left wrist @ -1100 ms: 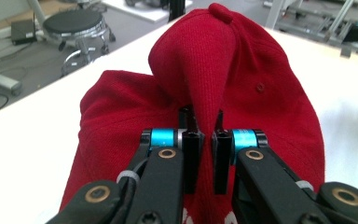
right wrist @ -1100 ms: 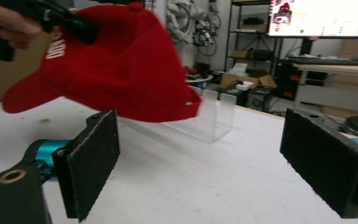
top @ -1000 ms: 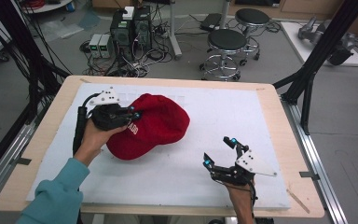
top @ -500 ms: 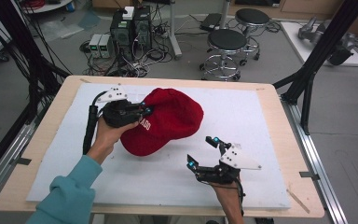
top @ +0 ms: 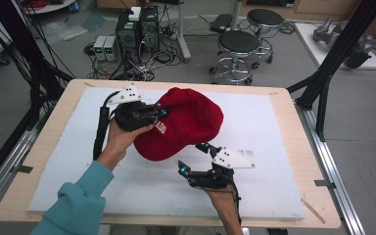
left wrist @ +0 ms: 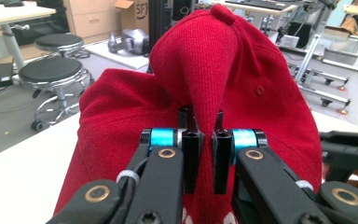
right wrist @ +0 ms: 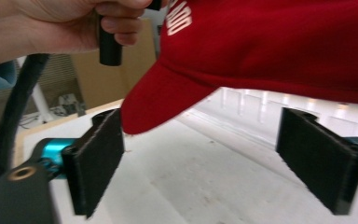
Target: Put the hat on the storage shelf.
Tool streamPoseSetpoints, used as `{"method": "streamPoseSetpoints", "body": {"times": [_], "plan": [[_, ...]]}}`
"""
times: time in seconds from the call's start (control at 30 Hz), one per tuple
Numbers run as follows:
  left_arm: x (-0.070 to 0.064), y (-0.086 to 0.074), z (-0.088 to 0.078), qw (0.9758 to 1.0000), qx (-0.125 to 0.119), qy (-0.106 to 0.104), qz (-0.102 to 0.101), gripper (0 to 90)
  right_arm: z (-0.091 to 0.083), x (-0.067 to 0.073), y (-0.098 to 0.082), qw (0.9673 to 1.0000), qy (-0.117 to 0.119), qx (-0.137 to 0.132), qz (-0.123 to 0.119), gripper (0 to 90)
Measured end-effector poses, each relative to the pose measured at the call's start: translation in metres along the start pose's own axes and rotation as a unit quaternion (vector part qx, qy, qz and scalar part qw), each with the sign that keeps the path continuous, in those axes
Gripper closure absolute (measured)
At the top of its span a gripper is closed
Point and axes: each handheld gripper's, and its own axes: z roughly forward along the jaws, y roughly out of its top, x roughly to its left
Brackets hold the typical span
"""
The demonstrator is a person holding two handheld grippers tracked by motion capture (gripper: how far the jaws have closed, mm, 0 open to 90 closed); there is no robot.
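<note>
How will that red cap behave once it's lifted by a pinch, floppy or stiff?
Crown likely floppy: the left gripper pinches a fold of the red cap and the cloth bunches. Brim probably stiffer; it keeps its curve unsupported. Likely light; one pinch carries it.

White lettering on the red cap point(top: 186, 122) was too small to read from above and cropped by the top edge in the right gripper view; the left gripper point(top: 157, 111) hid its side.
</note>
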Motion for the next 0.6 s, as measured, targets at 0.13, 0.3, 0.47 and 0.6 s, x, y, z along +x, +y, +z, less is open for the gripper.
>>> {"method": "streamPoseSetpoints", "body": {"times": [0.13,0.3,0.47,0.6], "plan": [[-0.006,0.001,0.005,0.9999,0.000,-0.010,0.004,86.6,0.009,0.001,0.000,0.9998,0.012,0.001,0.018,18.0],[-0.011,0.002,0.009,0.9998,-0.001,-0.017,0.008,86.6,0.014,0.000,-0.001,0.9991,0.029,0.005,0.030,31.7],[-0.014,0.003,0.010,0.9997,-0.006,-0.021,0.014,86.6,0.015,0.000,-0.002,0.9980,0.047,0.006,0.042,45.3],[-0.015,0.003,0.011,0.9996,-0.004,-0.020,0.019,86.5,0.014,-0.001,-0.002,0.9971,0.057,-0.004,0.051,58.3]]}}
